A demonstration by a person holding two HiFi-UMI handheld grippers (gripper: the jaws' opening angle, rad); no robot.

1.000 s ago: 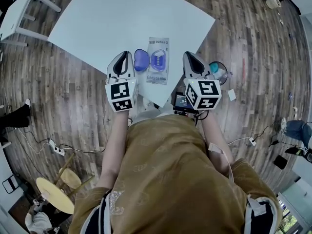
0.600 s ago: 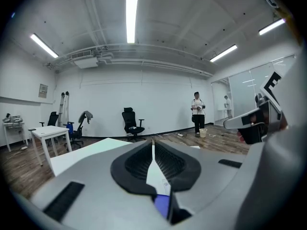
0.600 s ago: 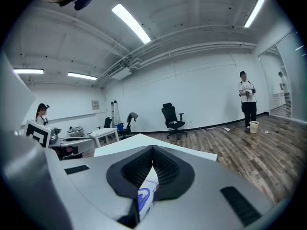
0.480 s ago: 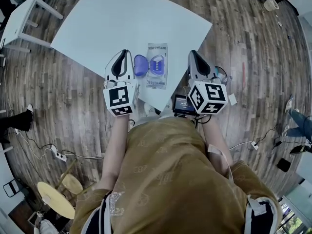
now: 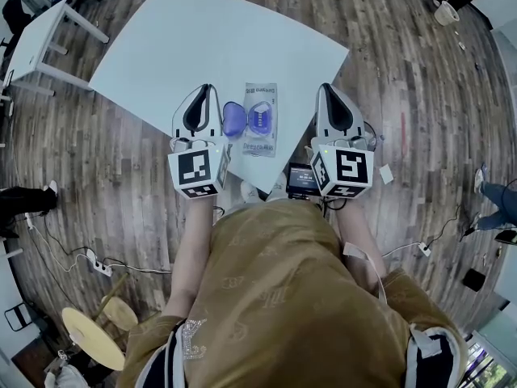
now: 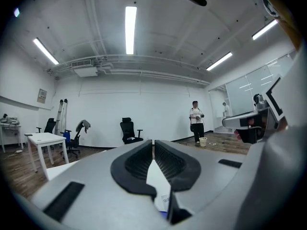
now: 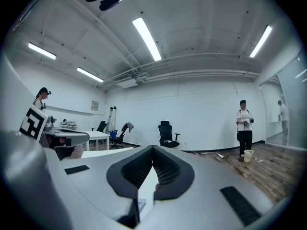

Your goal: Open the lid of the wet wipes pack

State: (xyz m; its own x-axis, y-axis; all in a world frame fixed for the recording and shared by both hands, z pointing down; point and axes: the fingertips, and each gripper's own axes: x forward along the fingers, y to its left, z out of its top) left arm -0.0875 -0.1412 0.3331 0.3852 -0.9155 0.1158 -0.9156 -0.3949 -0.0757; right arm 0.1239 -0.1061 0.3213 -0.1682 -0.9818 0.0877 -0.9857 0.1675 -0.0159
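The wet wipes pack (image 5: pixel 260 120) lies flat near the front edge of the white table (image 5: pixel 202 47). Its blue lid (image 5: pixel 233 118) is flipped open to the left, showing the blue oval opening. My left gripper (image 5: pixel 205 90) hovers just left of the lid, shut with nothing in it. My right gripper (image 5: pixel 327 88) hangs right of the pack over the table's corner, also shut and empty. In the left gripper view the jaws (image 6: pixel 153 145) meet tip to tip, with a sliver of the pack (image 6: pixel 164 202) below. The right gripper view shows its jaws (image 7: pixel 153 150) closed the same way.
A second white table (image 5: pixel 32 39) stands at the far left. A small screen device (image 5: pixel 303 178) hangs at the person's waist. A round stool (image 5: pixel 89 326) and cables lie on the wooden floor behind. A person (image 7: pixel 245 128) and an office chair (image 6: pixel 128 128) stand far off.
Both grippers stay beside the pack, shut. The right gripper has straightened a little, its marker cube turning. The pack and its open lid have not moved on the table.
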